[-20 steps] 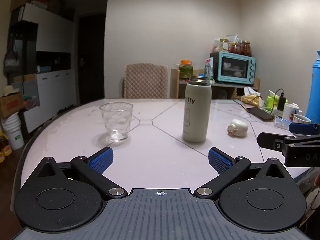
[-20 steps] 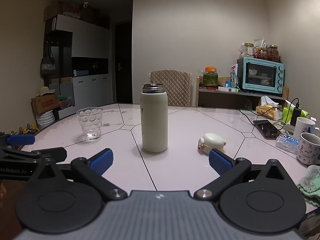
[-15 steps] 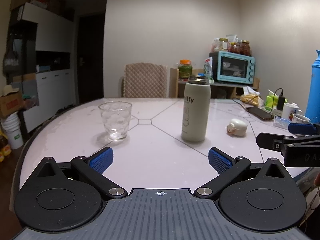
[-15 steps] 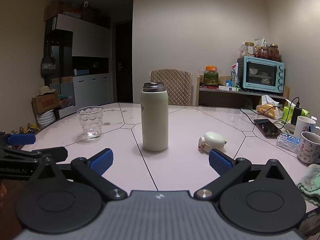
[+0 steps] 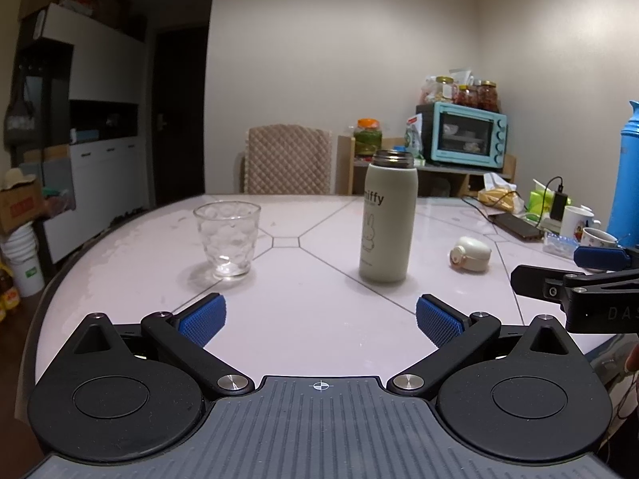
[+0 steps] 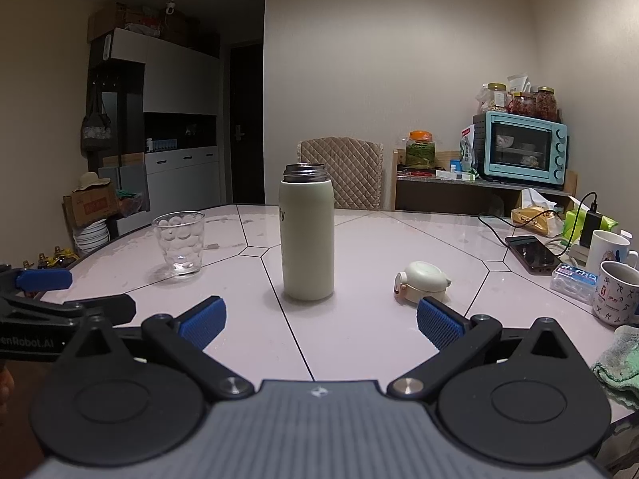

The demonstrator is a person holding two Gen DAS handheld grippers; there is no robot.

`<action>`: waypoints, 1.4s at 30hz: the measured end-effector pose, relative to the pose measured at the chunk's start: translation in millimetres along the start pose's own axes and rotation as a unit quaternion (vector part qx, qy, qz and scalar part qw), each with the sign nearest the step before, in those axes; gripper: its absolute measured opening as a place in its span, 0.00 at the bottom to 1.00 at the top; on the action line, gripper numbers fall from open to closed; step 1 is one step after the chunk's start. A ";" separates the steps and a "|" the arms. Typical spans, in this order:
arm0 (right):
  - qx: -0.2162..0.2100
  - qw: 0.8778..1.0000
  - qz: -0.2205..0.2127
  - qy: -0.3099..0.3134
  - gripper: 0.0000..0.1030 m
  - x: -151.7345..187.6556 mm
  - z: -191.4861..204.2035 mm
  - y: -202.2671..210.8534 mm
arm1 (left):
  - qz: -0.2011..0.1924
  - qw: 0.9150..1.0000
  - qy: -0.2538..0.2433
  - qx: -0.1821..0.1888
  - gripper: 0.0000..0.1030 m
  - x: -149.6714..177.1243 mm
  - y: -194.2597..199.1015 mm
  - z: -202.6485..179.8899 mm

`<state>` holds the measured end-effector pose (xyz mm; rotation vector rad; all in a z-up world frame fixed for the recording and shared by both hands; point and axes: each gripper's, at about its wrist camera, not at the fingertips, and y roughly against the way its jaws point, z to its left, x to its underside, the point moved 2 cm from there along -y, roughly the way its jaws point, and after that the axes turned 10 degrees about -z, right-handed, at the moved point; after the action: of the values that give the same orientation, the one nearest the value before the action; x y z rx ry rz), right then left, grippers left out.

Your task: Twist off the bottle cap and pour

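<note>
A cream Miffy bottle stands upright on the white table, its steel mouth uncovered; it also shows in the right wrist view. Its cream cap lies on the table to the bottle's right, seen too in the right wrist view. A clear dimpled glass stands to the bottle's left, also in the right wrist view. My left gripper is open and empty, back from the bottle. My right gripper is open and empty, also short of the bottle.
Two mugs, a phone on a charging cable, a small box and a green cloth sit at the table's right. A blue thermos stands far right. A chair and a shelf with a teal oven are behind.
Both grippers have drawn back slightly from the bottle, which looks a little smaller and farther. Bottle, cap and glass have not moved.
</note>
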<state>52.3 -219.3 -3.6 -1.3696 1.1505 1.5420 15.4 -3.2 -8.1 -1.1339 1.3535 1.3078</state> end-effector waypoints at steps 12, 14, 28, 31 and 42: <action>0.001 1.000 -0.002 -0.001 1.00 2.3 1.4 1.7 | -0.001 1.000 0.001 0.000 1.00 -0.1 -0.7 0.9; 0.001 1.000 -0.001 -0.001 1.00 2.9 1.2 1.7 | -0.002 1.000 0.001 0.000 1.00 -0.1 -1.0 1.2; -0.002 1.000 -0.008 -0.004 1.00 2.8 6.0 -8.6 | 0.001 1.000 -0.006 -0.011 1.00 0.0 -10.8 9.6; -0.002 1.000 -0.010 -0.004 1.00 2.2 10.4 -11.6 | 0.004 1.000 -0.007 -0.011 1.00 0.8 -15.1 13.8; -0.006 1.000 -0.017 -0.005 1.00 0.8 7.9 -28.7 | 0.008 1.000 -0.005 -0.011 1.00 0.5 -32.3 30.0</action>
<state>76.9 -203.0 -8.2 -1.3819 1.1071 1.5326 47.6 26.3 -14.6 -1.1324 1.3468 1.3400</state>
